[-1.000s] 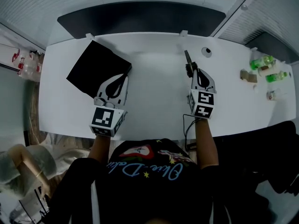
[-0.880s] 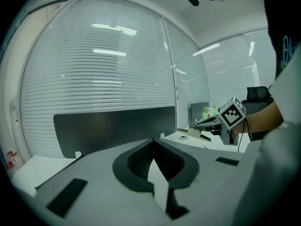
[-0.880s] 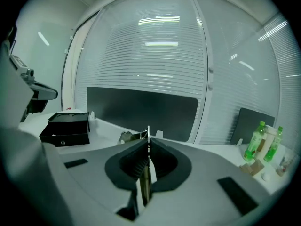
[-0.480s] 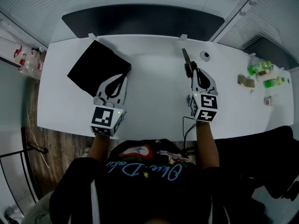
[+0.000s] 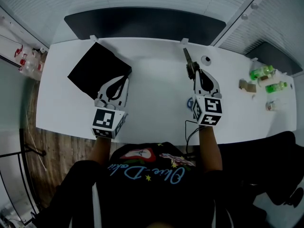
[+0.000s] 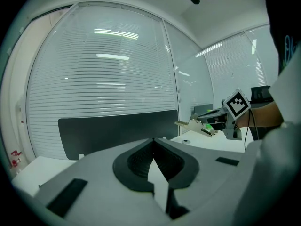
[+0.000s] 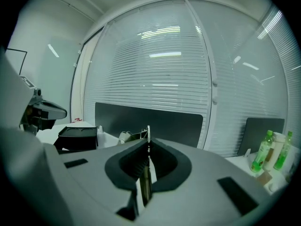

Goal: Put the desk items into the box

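White desk (image 5: 156, 94) by blinds (image 6: 117, 55): left gripper (image 5: 124, 78) closed empty, right gripper (image 5: 196, 73) clamps a slim tool (image 5: 188, 61).

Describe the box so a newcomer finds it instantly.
Start at the white desk. The box sits on its left part, just beyond the left gripper. It is the only big black thing there, square, turned cornerwise; the bottles at the right end are small and green.
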`<action>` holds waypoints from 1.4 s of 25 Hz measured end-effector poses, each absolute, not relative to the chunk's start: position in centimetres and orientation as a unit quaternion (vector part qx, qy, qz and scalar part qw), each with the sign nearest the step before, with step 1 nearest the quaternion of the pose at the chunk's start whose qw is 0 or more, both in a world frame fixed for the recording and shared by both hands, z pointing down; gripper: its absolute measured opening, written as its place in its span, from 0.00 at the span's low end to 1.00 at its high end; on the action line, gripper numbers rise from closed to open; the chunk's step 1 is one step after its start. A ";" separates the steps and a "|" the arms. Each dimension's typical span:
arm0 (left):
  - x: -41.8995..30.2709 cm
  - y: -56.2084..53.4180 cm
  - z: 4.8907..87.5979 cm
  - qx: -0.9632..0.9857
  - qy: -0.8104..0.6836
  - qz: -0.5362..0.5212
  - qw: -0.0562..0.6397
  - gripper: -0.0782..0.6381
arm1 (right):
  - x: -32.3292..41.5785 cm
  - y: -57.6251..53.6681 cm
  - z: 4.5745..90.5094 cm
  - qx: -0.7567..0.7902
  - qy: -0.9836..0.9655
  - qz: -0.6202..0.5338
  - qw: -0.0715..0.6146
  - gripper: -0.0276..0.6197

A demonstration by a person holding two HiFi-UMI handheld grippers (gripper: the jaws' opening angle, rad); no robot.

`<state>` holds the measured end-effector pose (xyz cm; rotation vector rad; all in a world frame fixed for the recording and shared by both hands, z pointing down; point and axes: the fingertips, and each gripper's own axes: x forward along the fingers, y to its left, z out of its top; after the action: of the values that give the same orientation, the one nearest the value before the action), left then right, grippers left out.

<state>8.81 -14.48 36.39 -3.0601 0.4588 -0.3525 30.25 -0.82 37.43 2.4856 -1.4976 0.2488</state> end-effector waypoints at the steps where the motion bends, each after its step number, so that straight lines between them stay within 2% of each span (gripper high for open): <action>1: 8.9 -14.4 36.3 -0.983 0.148 -0.111 0.014 0.12 | 30.3 -0.8 37.3 0.847 -0.512 0.083 0.113 0.06; 35: 7.9 -16.6 35.3 -0.974 0.209 -0.092 0.014 0.12 | 29.0 -4.1 33.3 0.812 -0.574 0.041 0.100 0.06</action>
<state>7.86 -16.56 35.32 -3.0322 0.6505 -0.2863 28.98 -4.11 33.32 2.4005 -1.6955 0.1202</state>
